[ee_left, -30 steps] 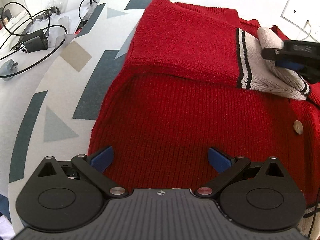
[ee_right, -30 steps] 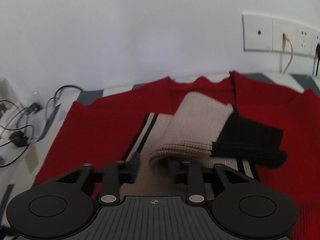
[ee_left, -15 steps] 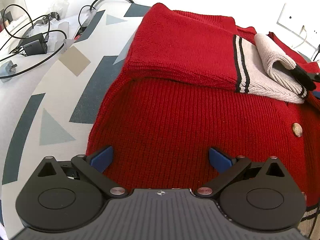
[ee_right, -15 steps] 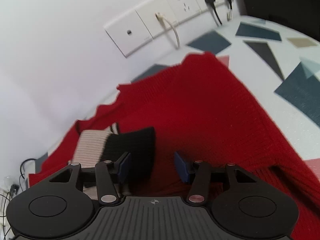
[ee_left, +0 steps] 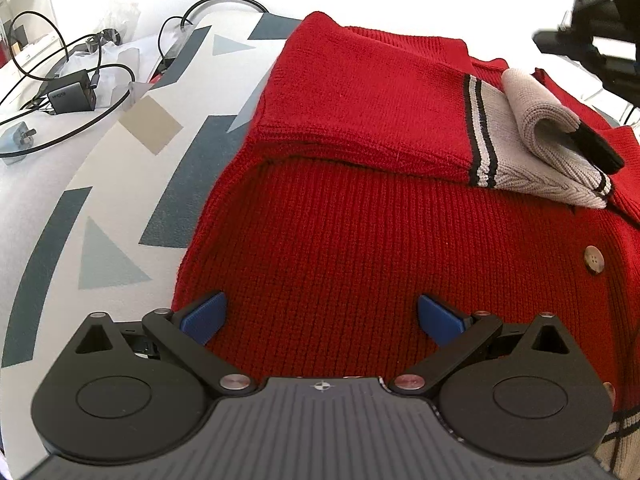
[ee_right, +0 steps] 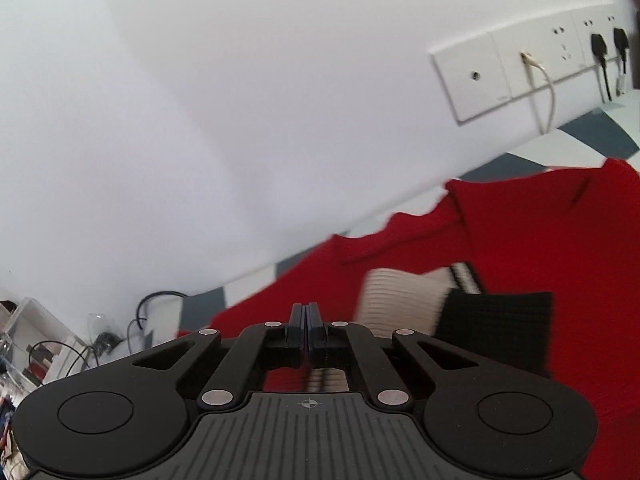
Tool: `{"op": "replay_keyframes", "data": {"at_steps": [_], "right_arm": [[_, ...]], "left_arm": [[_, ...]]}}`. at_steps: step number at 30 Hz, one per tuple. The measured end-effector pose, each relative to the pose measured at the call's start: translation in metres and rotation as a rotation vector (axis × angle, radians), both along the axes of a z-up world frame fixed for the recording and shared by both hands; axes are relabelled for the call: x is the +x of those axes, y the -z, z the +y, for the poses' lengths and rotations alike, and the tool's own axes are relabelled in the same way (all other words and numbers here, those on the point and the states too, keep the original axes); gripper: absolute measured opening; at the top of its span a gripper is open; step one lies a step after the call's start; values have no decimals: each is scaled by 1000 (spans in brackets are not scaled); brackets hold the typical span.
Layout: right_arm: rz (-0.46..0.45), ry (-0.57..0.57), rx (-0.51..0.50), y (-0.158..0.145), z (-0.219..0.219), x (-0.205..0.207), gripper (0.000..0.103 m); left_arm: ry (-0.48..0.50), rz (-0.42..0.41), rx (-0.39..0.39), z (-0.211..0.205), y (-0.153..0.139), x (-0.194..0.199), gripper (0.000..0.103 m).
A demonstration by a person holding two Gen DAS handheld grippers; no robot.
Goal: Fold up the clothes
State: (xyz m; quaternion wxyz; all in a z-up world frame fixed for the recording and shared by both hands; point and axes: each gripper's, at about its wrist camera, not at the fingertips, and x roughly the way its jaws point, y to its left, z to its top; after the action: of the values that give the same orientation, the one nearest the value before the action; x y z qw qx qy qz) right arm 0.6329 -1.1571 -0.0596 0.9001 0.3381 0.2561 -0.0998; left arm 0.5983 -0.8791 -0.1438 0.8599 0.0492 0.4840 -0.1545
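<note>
A red knit cardigan (ee_left: 380, 240) lies flat on the patterned table, one sleeve (ee_left: 360, 100) folded across its chest. The sleeve's beige cuff (ee_left: 536, 132) with black stripes lies doubled over near the button placket. My left gripper (ee_left: 322, 312) stands open low over the cardigan's lower left part, with nothing pinched between its blue pads. My right gripper (ee_right: 308, 312) is shut on nothing and hangs above the cardigan (ee_right: 540, 232), apart from the cuff (ee_right: 400, 300). Its black body shows at the upper right of the left wrist view.
Black cables and a charger (ee_left: 72, 92) lie at the table's far left. The tablecloth (ee_left: 120, 200) has grey and beige shapes. Wall sockets (ee_right: 520, 68) with plugs sit behind the cardigan. Clear boxes (ee_right: 36, 344) stand at the left.
My right gripper let go of the beige cuff, lifted away from the cardigan, rolled and shut. The cuff stays folded on the sleeve. My left gripper kept still and open.
</note>
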Motion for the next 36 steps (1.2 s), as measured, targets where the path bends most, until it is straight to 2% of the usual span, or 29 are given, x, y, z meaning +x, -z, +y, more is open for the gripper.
{"op": "replay_keyframes", "data": {"at_steps": [1, 3, 5, 7, 12, 15, 16, 17, 18, 19, 21, 23, 25, 29, 30, 31, 33, 36], "right_arm": [[0, 25, 35, 1, 0, -6, 25], [5, 100, 96, 8, -4, -23, 39], [13, 148, 129, 17, -5, -43, 40], [33, 163, 169, 27, -9, -59, 46], [66, 241, 225, 44, -32, -71, 49], [51, 309, 227, 52, -50, -71, 48], [63, 331, 235, 56, -56, -70, 44], [78, 353, 246, 59, -62, -68, 38], [88, 372, 251, 60, -65, -66, 22], [97, 390, 254, 61, -68, -64, 11], [86, 392, 192, 56, -67, -58, 9], [43, 328, 92, 44, -54, -44, 9], [-5, 202, 31, 32, -33, -27, 9], [-54, -158, -40, 20, 28, 14, 10], [-28, -226, -45, 22, 41, 21, 21], [7, -289, -48, 25, 54, 28, 38], [64, -319, -47, 31, 65, 30, 45], [92, -245, -67, 34, 52, 8, 49]], "left_arm": [[2, -2, -2, 0, 0, 0, 103], [7, -8, -5, 1, 0, -1, 103], [9, -13, -9, 2, 1, -2, 103], [6, -20, -10, 1, 1, -3, 103], [9, -28, -12, 1, 2, -3, 103], [13, -26, -11, 1, 2, -3, 103], [14, -26, -11, 1, 2, -3, 103], [14, -26, -11, 1, 1, -3, 103], [15, -27, -12, 1, 2, -3, 103], [15, -30, -13, 1, 2, -4, 103], [16, -37, -16, 2, 2, -5, 103], [16, -42, -18, 2, 2, -5, 103], [16, -46, -20, 2, 2, -6, 103], [14, -47, -19, 2, 2, -5, 103], [14, -46, -19, 2, 1, -5, 103], [14, -44, -19, 1, 1, -5, 103], [15, -42, -19, 2, 1, -5, 103], [17, -43, -20, 2, 1, -5, 103]]}}
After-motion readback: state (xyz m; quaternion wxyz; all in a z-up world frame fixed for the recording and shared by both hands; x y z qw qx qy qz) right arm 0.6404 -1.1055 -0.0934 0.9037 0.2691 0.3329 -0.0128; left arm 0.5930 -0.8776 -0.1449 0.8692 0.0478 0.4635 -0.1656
